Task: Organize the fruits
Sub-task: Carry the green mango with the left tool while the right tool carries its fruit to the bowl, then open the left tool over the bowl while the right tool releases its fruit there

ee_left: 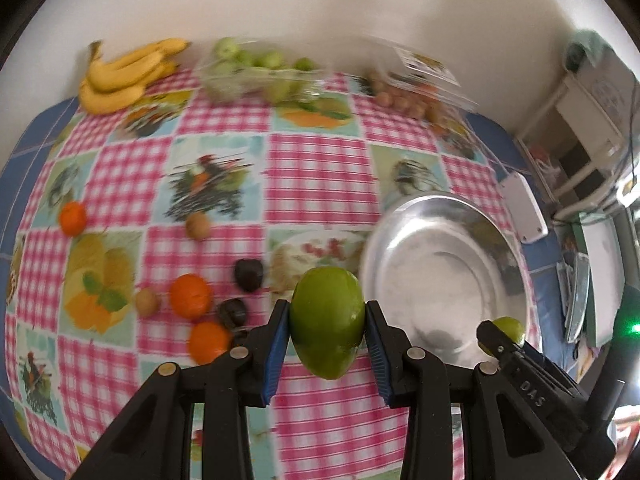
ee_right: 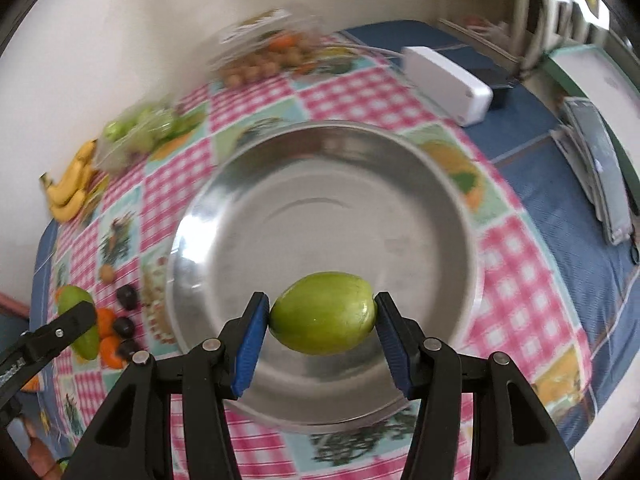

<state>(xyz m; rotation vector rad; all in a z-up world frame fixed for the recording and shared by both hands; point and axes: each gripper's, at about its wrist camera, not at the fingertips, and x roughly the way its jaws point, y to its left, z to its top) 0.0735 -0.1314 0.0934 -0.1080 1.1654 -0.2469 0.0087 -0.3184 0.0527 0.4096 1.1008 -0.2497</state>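
Right wrist view showed our right gripper point(ee_right: 322, 316) pinching a smooth, firm green fruit point(ee_right: 323, 313) end to end over the steel bowl point(ee_right: 248, 184), a slippery hold we judged, while our left gripper point(ee_left: 327, 330) clamped another green fruit point(ee_left: 327, 322) across its sides, beside that bowl, background fruit blurred.

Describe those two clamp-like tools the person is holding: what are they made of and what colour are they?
Both look alike. The left gripper and right gripper are black plastic linkages with round silver rivets at the joints. Their two fingers carry ribbed blue pads. White lettering runs along the right gripper's side. No cables or sleeves show.
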